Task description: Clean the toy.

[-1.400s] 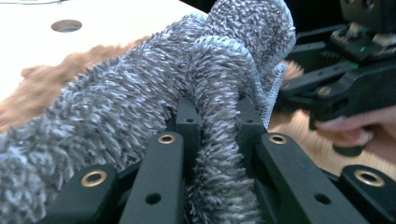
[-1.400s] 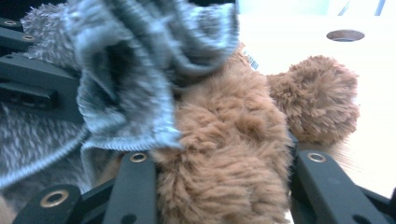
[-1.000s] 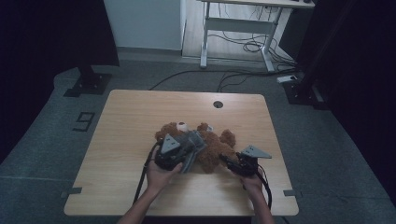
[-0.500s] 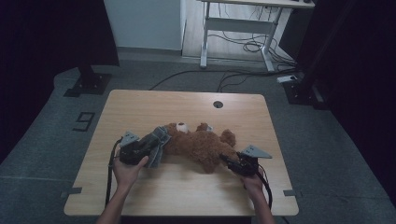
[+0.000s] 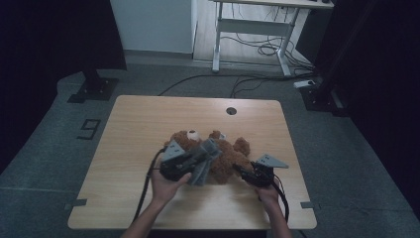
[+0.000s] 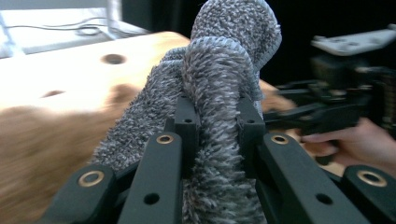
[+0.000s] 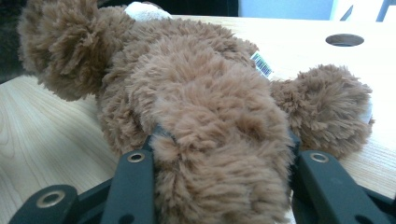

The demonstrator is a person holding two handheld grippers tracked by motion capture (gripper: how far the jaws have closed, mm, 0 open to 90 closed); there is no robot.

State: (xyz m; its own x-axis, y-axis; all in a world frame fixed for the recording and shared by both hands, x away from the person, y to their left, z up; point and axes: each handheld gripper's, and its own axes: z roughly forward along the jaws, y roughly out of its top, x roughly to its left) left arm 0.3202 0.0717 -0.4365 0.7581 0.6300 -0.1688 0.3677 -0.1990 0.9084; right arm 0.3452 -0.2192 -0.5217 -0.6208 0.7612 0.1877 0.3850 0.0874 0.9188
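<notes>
A brown teddy bear (image 5: 228,156) lies on the wooden table (image 5: 138,129), a little right of centre. My left gripper (image 5: 200,157) hovers at the bear's left side and is shut on a piece of grey fuzzy cloth (image 5: 208,161) that hangs over the bear. In the left gripper view the grey cloth (image 6: 224,70) is pinched between the jaws of that gripper (image 6: 217,116) and bulges up past them. My right gripper (image 5: 239,170) is at the bear's near right end. In the right gripper view the gripper (image 7: 219,149) is shut on a furry limb of the bear (image 7: 187,79).
A round cable hole (image 5: 231,110) sits near the table's far edge. Behind the table stand a white desk frame (image 5: 247,29) and floor cables (image 5: 257,49). Dark stands (image 5: 94,89) flank the table at left and right.
The left gripper swung out to the left with the grey cloth, then came back right over the bear. The right gripper kept still on the bear.
</notes>
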